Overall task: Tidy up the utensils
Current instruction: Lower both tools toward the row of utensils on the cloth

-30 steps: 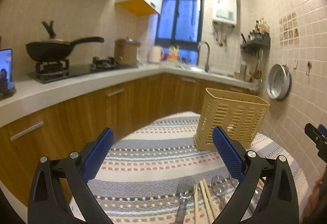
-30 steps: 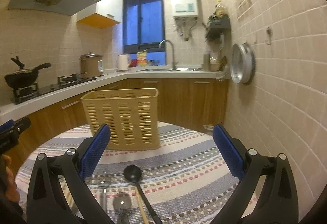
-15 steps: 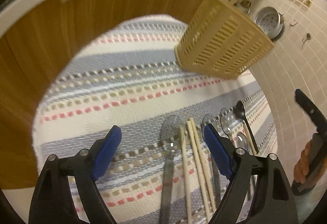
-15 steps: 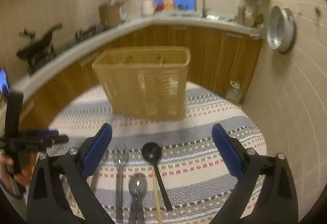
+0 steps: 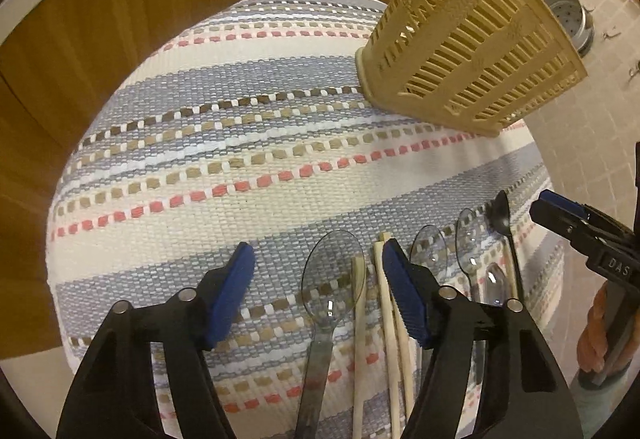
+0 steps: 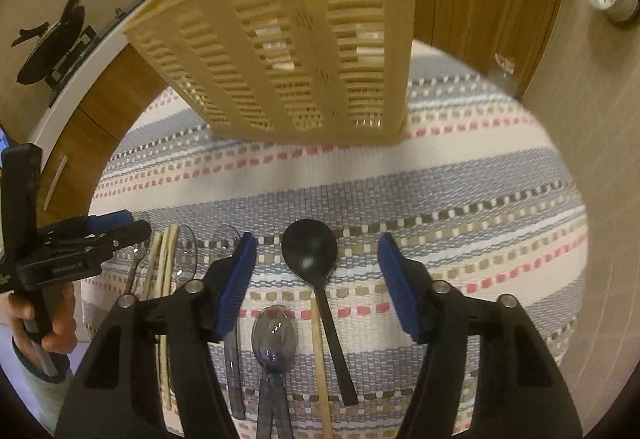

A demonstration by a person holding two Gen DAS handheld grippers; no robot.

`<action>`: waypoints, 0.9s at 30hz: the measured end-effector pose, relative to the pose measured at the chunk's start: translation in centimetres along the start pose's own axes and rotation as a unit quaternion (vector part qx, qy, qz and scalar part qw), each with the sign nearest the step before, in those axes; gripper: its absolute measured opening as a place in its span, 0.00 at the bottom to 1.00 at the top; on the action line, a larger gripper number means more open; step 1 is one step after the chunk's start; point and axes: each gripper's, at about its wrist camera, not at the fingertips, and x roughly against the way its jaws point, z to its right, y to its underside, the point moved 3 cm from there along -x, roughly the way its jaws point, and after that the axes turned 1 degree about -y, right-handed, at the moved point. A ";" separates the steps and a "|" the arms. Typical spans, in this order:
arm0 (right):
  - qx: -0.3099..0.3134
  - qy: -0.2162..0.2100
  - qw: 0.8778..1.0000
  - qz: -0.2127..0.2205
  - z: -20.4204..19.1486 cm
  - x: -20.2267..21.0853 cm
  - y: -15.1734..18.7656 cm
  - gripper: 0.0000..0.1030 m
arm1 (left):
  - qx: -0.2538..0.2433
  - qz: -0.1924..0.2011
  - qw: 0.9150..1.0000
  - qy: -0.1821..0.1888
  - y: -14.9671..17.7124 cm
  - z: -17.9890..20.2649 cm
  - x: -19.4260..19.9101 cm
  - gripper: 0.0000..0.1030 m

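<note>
A row of utensils lies on the striped mat (image 5: 240,143). In the left wrist view my left gripper (image 5: 316,287) is open, low over a clear plastic spoon (image 5: 332,279), with pale chopsticks (image 5: 384,311) by its right finger. In the right wrist view my right gripper (image 6: 316,275) is open above a black spoon (image 6: 310,251); a smaller clear spoon (image 6: 274,335) and one chopstick (image 6: 318,351) lie between its fingers. The beige slotted utensil basket (image 5: 468,35) stands at the mat's far side, also in the right wrist view (image 6: 288,51).
More clear spoons (image 5: 430,251) and the black spoon (image 5: 502,215) lie right of the chopsticks. Wooden cabinets (image 5: 120,19) ring the round table. A tiled wall (image 6: 592,111) is on the right. A pan (image 6: 52,39) sits on the stove.
Both grippers have tilted down and dropped closer to the row of utensils. The views went from the kitchen and basket to the mat. Both stayed open.
</note>
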 end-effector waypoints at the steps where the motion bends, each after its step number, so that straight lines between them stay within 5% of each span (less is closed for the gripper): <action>1: 0.001 0.001 1.000 -0.003 0.0 -0.3 0.0 0.52 | -0.001 0.001 1.000 -0.007 0.0 0.2 -0.1 0.52; 5: -0.001 -0.004 1.000 -0.021 -0.1 -1.6 -0.3 0.52 | -0.005 0.001 1.000 -0.019 -0.1 1.3 -0.5 0.40; 6: 0.001 0.000 1.000 -0.027 -0.3 -2.1 -0.4 0.52 | -0.007 -0.002 1.000 -0.015 -0.1 1.4 -0.6 0.26; 12: 0.013 -0.001 0.999 -0.050 -0.9 -3.9 -0.4 0.52 | -0.005 -0.002 1.000 -0.006 -0.2 1.3 -0.5 0.24; 15: 0.025 0.005 0.998 -0.061 -1.3 -4.5 -0.3 0.52 | -0.003 -0.003 1.000 -0.001 -0.1 0.9 -0.3 0.05; 21: 0.059 0.026 0.995 -0.072 -3.0 -6.2 -0.1 0.52 | 0.003 -0.012 1.000 0.021 -0.3 0.8 -0.3 0.09; 25: 0.080 0.045 0.993 -0.071 -4.6 -7.1 0.4 0.51 | -0.004 -0.005 1.000 0.002 -0.6 0.5 0.2 0.12; 27: 0.093 0.065 0.991 -0.064 -5.3 -6.7 0.9 0.35 | -0.013 0.000 1.000 -0.007 -0.7 0.2 0.5 0.12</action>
